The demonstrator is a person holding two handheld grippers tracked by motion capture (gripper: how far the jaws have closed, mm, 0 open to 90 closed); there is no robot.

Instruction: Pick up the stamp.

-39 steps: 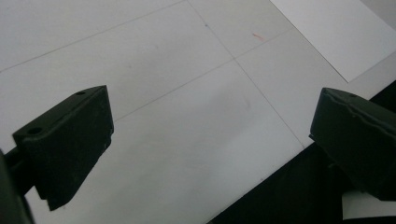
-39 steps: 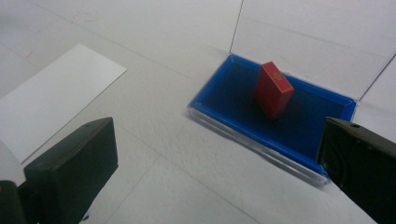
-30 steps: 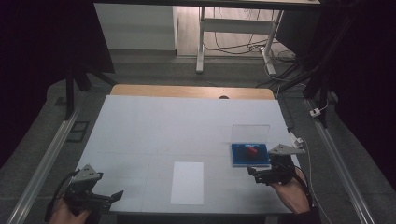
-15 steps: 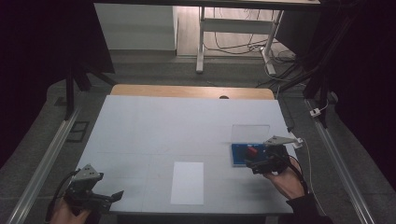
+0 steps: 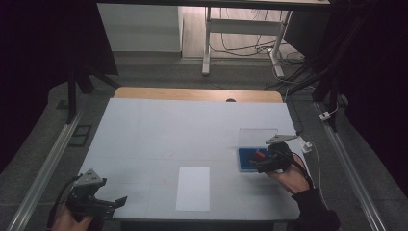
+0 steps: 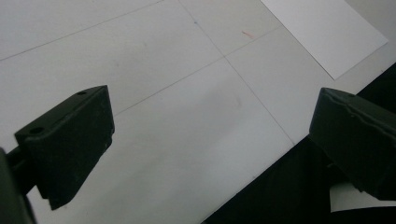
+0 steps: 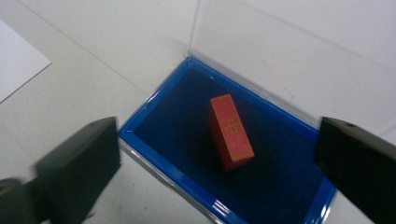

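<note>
Two grippers out. Desk [image 5: 159,130] unchanged, white sheet [image 5: 193,188] near its front edge. Blue box [image 7: 196,154], lid up, sits by the right edge; my right gripper [image 5: 260,162] has moved in over it, jaws spread, just narrowing, empty. Red block [image 7: 230,132] lies inside, untouched: pick next, I judge. Left gripper [image 5: 108,206] released, idle at front-left corner.

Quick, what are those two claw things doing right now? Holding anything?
Left gripper: open, holding nothing, over the white table.
Right gripper: open, holding nothing, jaws just closing slightly above the small red block in the blue-lined clear box.
</note>
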